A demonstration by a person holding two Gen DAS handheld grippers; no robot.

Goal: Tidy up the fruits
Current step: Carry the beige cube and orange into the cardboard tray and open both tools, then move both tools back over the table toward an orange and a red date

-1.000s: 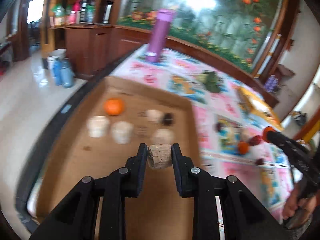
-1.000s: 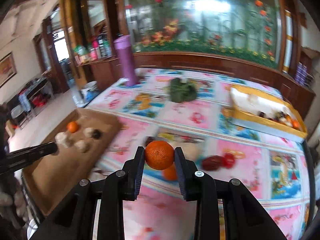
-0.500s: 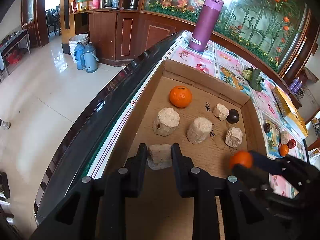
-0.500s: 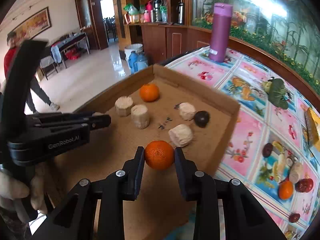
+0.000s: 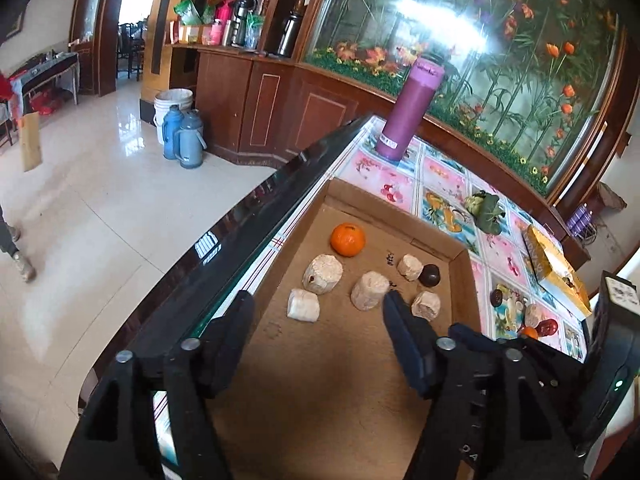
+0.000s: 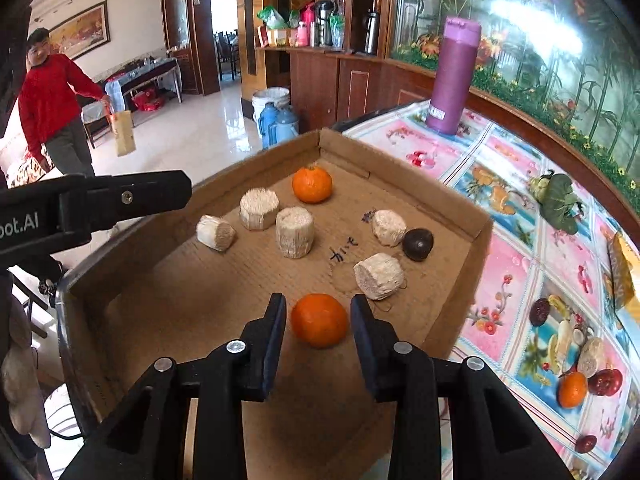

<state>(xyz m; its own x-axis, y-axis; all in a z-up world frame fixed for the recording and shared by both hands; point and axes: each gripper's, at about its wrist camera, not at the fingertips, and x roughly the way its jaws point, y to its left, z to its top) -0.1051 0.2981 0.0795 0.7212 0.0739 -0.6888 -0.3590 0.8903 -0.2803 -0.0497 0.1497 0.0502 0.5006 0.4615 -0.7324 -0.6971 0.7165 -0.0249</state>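
Observation:
A shallow cardboard box (image 5: 460,276) (image 6: 476,236) lies on the table's left end. In it lie an orange (image 5: 347,239) (image 6: 312,184), several pale cut chunks such as one at the near left (image 5: 303,305) (image 6: 215,232), and a dark round fruit (image 5: 429,274) (image 6: 417,243). My left gripper (image 5: 318,330) is wide open and empty above the box floor, behind the near-left chunk. My right gripper (image 6: 319,320) is open, its fingers apart on either side of a second orange (image 6: 319,320) that rests on the box floor.
A purple bottle (image 5: 408,110) (image 6: 452,76) stands at the table's far corner. Loose fruits (image 6: 572,388) lie on the patterned tablecloth at the right, with a green vegetable (image 6: 554,196) and a yellow tray (image 5: 556,268) beyond. A person in red (image 6: 48,96) stands on the floor at the left.
My left gripper opened and let the pale chunk down in the box. My right gripper lowered the orange to the box floor and opened around it.

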